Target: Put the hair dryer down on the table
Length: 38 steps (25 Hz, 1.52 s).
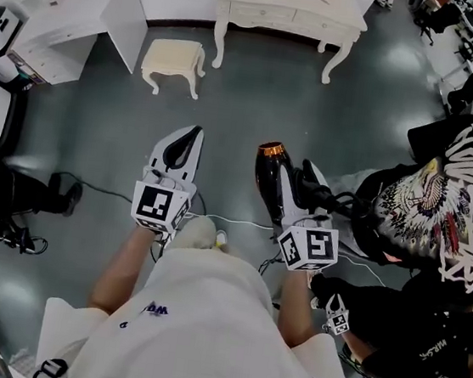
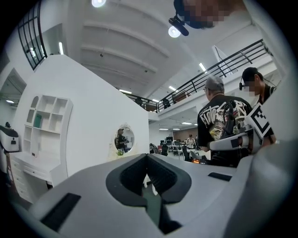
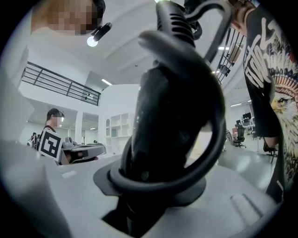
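Observation:
A black hair dryer (image 1: 269,172) with a copper nozzle rim is held above the grey floor, my right gripper (image 1: 295,183) shut on it. In the right gripper view the hair dryer (image 3: 172,111) fills the middle, standing up from the right gripper (image 3: 153,188), with its black cord (image 3: 207,153) looped around the body. My left gripper (image 1: 187,145) hangs beside it to the left, shut with nothing in it; in its own view the left gripper (image 2: 147,159) has its jaws meeting. The white dressing table (image 1: 342,21) stands ahead across the floor.
A cream stool (image 1: 173,61) stands left of the table, and white shelving (image 1: 65,13) at the far left. A person in a black printed shirt (image 1: 445,201) stands close on my right. Another person (image 1: 2,185) sits at the left edge. A white cable (image 1: 245,223) lies on the floor.

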Motion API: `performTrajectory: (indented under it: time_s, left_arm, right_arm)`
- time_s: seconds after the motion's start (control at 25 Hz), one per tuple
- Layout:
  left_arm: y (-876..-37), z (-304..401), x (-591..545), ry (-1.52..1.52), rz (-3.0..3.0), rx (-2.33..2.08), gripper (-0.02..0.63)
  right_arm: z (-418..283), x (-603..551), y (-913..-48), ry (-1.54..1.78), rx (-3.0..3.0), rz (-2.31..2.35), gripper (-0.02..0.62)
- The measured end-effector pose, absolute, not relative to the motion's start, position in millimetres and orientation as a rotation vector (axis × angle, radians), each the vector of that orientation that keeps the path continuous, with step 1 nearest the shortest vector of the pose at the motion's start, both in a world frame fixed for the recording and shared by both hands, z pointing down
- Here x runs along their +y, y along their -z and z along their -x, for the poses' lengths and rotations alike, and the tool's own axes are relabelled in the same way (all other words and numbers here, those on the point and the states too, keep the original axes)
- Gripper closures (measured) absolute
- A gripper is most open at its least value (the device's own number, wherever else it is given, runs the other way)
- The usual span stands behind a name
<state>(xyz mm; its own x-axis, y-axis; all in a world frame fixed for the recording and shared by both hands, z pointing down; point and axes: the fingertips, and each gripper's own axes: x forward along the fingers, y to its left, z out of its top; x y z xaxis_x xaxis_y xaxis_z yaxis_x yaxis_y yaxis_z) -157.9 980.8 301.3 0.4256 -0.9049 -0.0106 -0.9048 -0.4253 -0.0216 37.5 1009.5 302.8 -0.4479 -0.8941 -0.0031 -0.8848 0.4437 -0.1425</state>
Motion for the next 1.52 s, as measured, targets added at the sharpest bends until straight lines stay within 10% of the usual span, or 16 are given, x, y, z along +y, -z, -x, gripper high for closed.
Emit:
performTrajectory:
  time_s: [1.52]
  left_arm:
    - [-354, 213, 580, -0.066, 2.826, 1.552, 0.598]
  right_arm:
    - [-4, 647, -335, 0.272, 2.540, 1.918, 0.388]
